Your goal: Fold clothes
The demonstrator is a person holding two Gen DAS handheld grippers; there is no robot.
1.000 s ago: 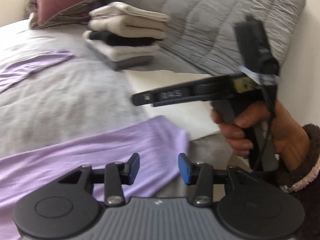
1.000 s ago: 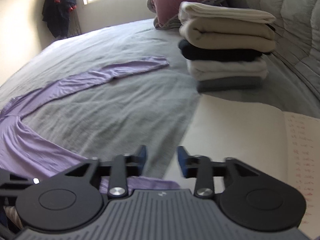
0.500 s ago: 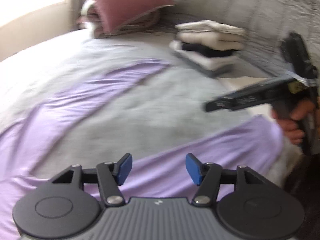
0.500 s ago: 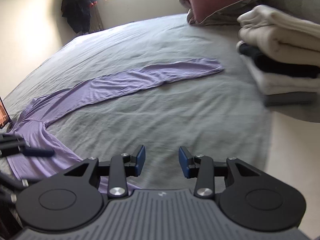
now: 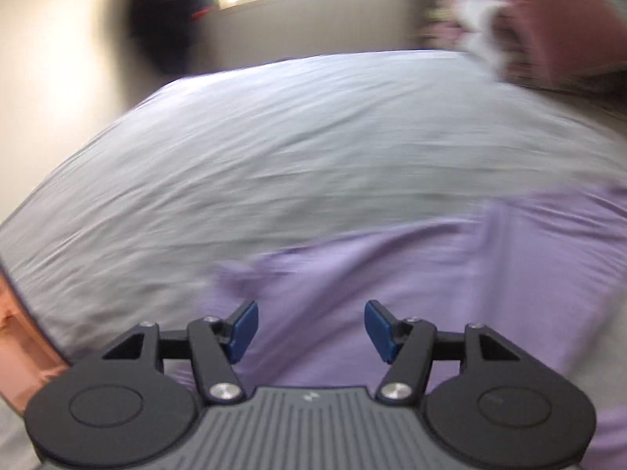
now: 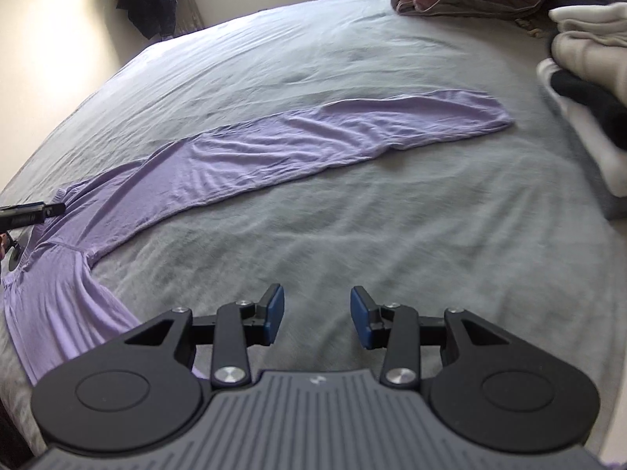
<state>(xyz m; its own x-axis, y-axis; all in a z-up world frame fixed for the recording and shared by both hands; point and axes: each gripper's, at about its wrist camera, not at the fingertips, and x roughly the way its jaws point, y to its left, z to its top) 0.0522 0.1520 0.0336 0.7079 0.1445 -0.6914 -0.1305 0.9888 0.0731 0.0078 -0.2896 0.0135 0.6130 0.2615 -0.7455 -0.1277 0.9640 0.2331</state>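
Left gripper (image 5: 309, 327) swung over lilac garment (image 6: 243, 152), spread flat.

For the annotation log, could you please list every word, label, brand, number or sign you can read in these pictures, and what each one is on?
No readable words or numbers in either view.
Left gripper: a small pale logo mark on its grey body, not lettering.
Right gripper: the same small mark, not lettering.
Purple garment, grey bedspread and folded stack: no print or label visible.
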